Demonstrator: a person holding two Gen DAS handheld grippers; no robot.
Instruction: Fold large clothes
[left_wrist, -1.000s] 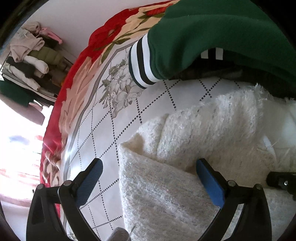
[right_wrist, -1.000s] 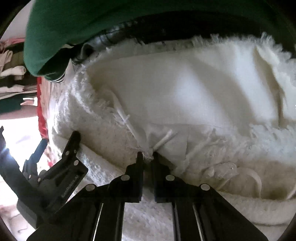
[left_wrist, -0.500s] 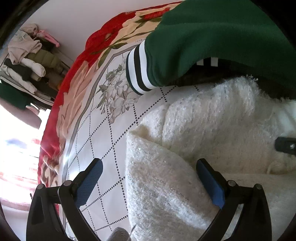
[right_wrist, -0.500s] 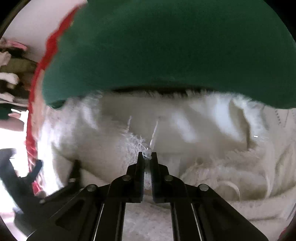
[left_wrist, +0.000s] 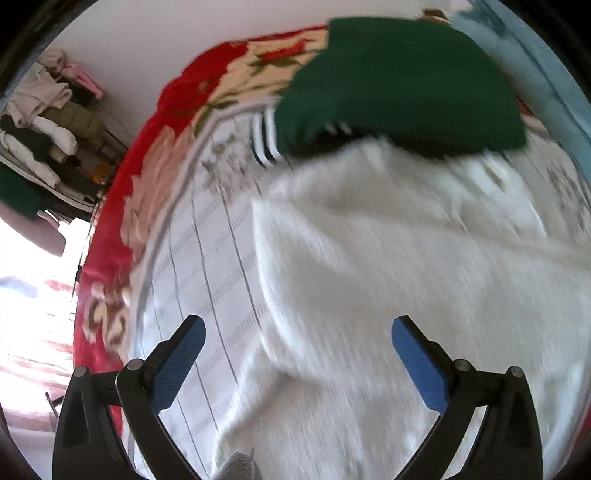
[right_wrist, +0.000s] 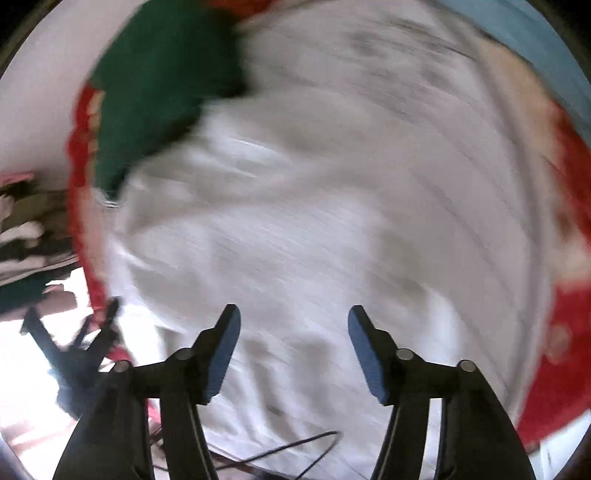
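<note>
A white fuzzy garment (left_wrist: 406, 258) lies folded on the bed and fills most of both views (right_wrist: 314, 221). My left gripper (left_wrist: 295, 343) is open and empty, raised above the garment's left edge. My right gripper (right_wrist: 293, 332) is open and empty, raised above the garment. The left gripper also shows at the lower left of the right wrist view (right_wrist: 74, 350). Both views are blurred by motion.
A green garment with striped cuffs (left_wrist: 399, 85) lies beyond the white one, also in the right wrist view (right_wrist: 159, 85). The bedspread (left_wrist: 192, 258) is white-checked with a red floral border (left_wrist: 110, 295). Clothes hang on a rack (left_wrist: 44, 122) at the far left. A thin cable (right_wrist: 295, 450) lies near the right gripper.
My right gripper has opened and let go of the white garment. Both grippers have pulled back and up, so more of the bed shows.
</note>
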